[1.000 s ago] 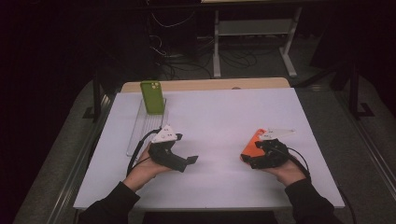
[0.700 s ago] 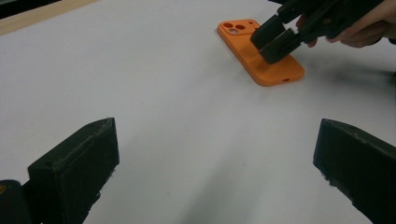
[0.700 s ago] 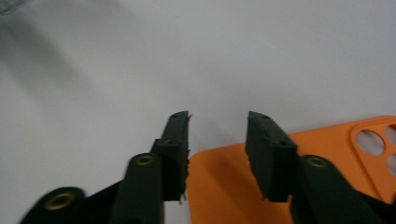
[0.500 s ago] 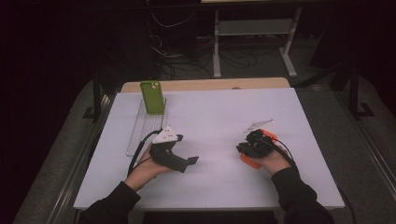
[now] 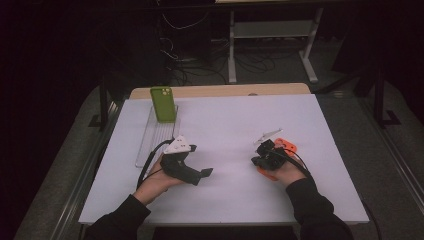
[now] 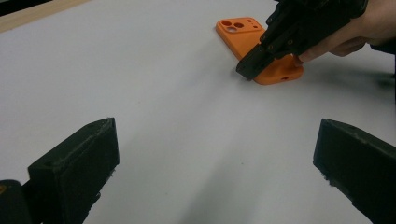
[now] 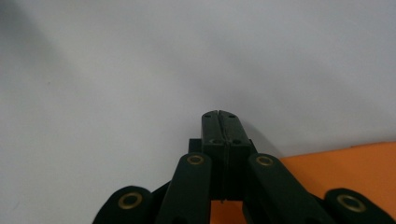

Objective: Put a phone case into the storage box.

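Jaws of the right gripper [image 7: 218, 116] clenched over the unlabelled orange phone case [image 6: 261, 51], left gripper [image 6: 215, 154] released.

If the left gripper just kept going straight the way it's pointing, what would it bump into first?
Probably the orange phone case, where the right gripper rests shut; the white table between looks free. The left gripper is open.

Table centre [image 5: 225, 135] lying open btw grippers; green phone [image 5: 163, 104] on clear tray [image 5: 150, 142] blocking far-left corner.

A high camera looked down over the white counter [image 5: 225, 125]; two low claw cameras skimmed it, sharing the orange phone case [image 6: 254, 46].
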A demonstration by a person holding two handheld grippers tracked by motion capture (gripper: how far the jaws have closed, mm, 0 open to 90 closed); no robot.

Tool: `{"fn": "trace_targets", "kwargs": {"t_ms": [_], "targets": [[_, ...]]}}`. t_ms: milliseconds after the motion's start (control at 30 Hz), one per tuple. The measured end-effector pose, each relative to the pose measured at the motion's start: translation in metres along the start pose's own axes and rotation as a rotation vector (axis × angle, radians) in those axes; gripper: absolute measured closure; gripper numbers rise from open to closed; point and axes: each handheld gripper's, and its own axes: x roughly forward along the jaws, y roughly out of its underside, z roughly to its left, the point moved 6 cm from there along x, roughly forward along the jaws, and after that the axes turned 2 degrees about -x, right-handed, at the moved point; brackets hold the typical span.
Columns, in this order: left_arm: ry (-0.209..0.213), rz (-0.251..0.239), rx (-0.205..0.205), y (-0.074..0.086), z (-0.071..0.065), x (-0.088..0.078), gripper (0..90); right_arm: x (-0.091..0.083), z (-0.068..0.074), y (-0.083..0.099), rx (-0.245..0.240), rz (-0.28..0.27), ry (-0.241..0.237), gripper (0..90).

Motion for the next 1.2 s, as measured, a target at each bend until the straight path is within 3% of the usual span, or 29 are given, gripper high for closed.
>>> {"fn": "trace_targets", "kwargs": {"t_ms": [300,367,633,1200], "targets": [[0.003,0.007,-0.003,0.001,-0.002,0.001,0.0,-0.008,0.001,0.013,0.002,0.008,0.001,88.7],[0.005,0.004,-0.004,0.001,-0.002,0.002,0.0,-0.012,0.003,0.017,0.026,0.023,-0.001,88.7],[0.01,0.003,-0.003,0.001,-0.003,0.002,0.0,-0.025,0.0,0.036,0.039,0.039,0.013,88.7],[0.013,0.009,0.009,0.0,-0.005,0.003,0.0,-0.052,-0.024,0.073,0.076,0.051,0.071,88.7]]}}
